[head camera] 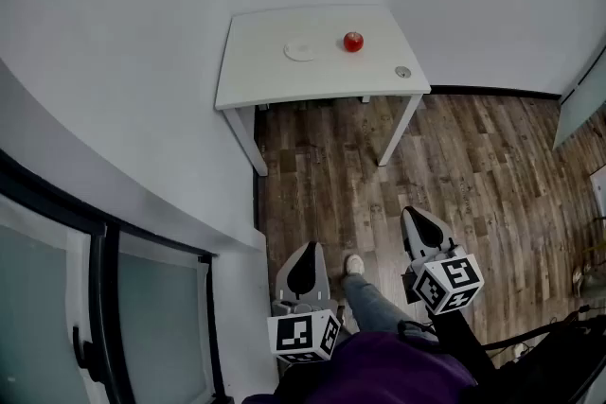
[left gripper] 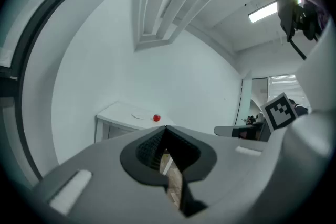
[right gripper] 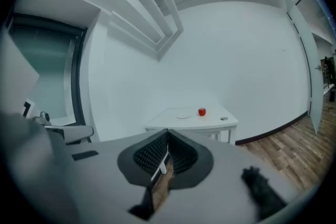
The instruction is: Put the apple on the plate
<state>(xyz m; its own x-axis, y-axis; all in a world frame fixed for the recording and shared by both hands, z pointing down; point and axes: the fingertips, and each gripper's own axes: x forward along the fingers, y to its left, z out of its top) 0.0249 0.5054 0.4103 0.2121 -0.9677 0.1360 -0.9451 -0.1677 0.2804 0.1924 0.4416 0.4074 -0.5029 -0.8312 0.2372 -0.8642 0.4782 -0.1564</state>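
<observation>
A small red apple (head camera: 353, 41) sits on a white table (head camera: 275, 80) against the far wall, with a flat white plate (head camera: 300, 49) just to its left, apart from it. Both grippers are far from the table, held low near the person's body. My left gripper (head camera: 310, 248) and my right gripper (head camera: 415, 213) both have their jaws together with nothing between them. From the left gripper (left gripper: 166, 128) the apple (left gripper: 156, 118) and plate (left gripper: 140, 114) look small and distant. From the right gripper (right gripper: 167, 132) the apple (right gripper: 202, 112) and plate (right gripper: 184, 116) also lie well ahead.
A wooden floor (head camera: 473, 166) stretches between me and the table. A round grey fitting (head camera: 403, 71) sits at the table's near right corner. A white wall and a dark-framed glass pane (head camera: 142, 317) run along the left. The person's leg and shoe (head camera: 354, 264) show between the grippers.
</observation>
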